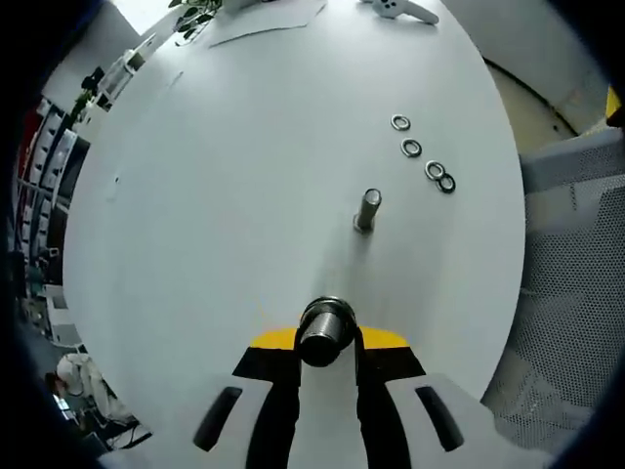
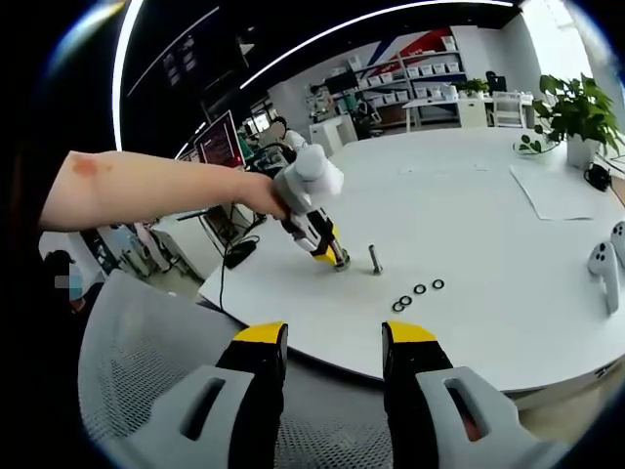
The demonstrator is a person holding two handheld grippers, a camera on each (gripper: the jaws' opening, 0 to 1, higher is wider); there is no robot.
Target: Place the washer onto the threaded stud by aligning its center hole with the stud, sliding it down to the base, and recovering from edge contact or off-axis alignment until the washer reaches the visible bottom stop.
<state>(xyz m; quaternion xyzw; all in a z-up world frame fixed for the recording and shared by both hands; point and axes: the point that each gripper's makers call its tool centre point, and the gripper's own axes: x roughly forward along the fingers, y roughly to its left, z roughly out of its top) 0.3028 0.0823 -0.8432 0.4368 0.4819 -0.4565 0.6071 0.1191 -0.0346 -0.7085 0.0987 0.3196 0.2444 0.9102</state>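
**A:** Where does everything sit around the threaded stud point(image 1: 367, 210)?

**B:** It stands upright on the white table point(image 1: 225, 195). The row of washers point(image 1: 411, 148) lies flat on the table on its far side, near it but not touching. None of them is on the stud yet.

**A:** And the tools?

**B:** The left gripper point(image 1: 327, 337) is just on the near side of the stud. Its jaws are clamped on a dark round metal piece point(image 1: 326, 330), seen end-on, and I can't tell what that is. In the right gripper view it point(image 2: 332, 256) rests low, just beside the stud point(image 2: 374, 259). The right gripper point(image 2: 334, 337) is well back from the stud, over a mesh chair point(image 2: 146, 342). Its jaws are spread wide with nothing between them.

**A:** So how should the pick go?

**B:** I'd use the free right one. Pinch one washer by its rim so the hole isn't covered, then bring it over the stud tip and keep it level. If an edge catches the thread, lift a little and re-centre it, don't push. Let go only when it sits at the base.
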